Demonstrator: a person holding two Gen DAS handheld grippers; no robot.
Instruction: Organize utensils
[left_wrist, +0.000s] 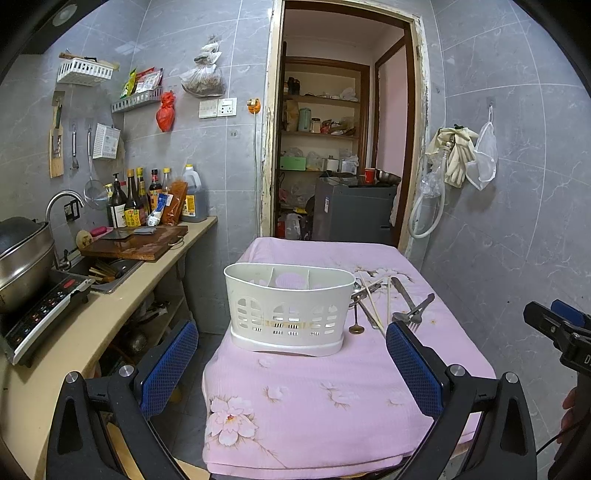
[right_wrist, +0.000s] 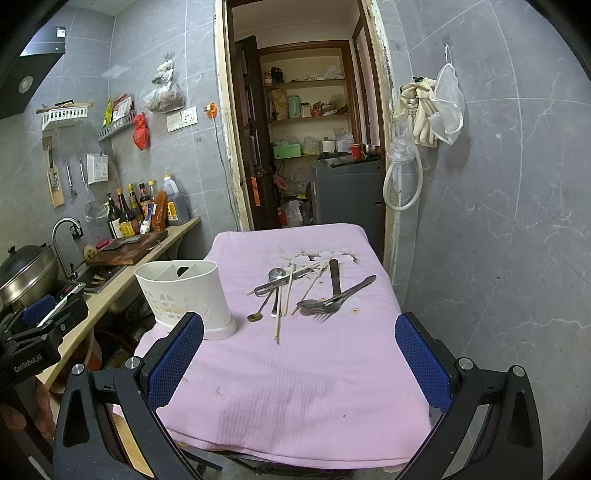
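A: Where do we stand with the white plastic slotted utensil caddy (left_wrist: 288, 306)?

B: It sits upright on the pink flowered cloth-covered table (right_wrist: 295, 387), towards its left side, and we see nothing standing in its compartments. The loose heap of steel spoons, forks and pale wooden chopsticks (right_wrist: 295, 291) lies just to its right, flat on the cloth.

A: And our claws?

B: Both spread wide and empty. Our left gripper (left_wrist: 291, 363) faces the caddy head-on; our right gripper (right_wrist: 299, 363) hangs back near the table's front edge, with the heap straight ahead of it.

A: So which arm goes?

B: The right, we judge, as it lines up with the heap. Most handles run roughly away from us, so its jaws would already straddle one across its long axis, and the caddy is a short carry left
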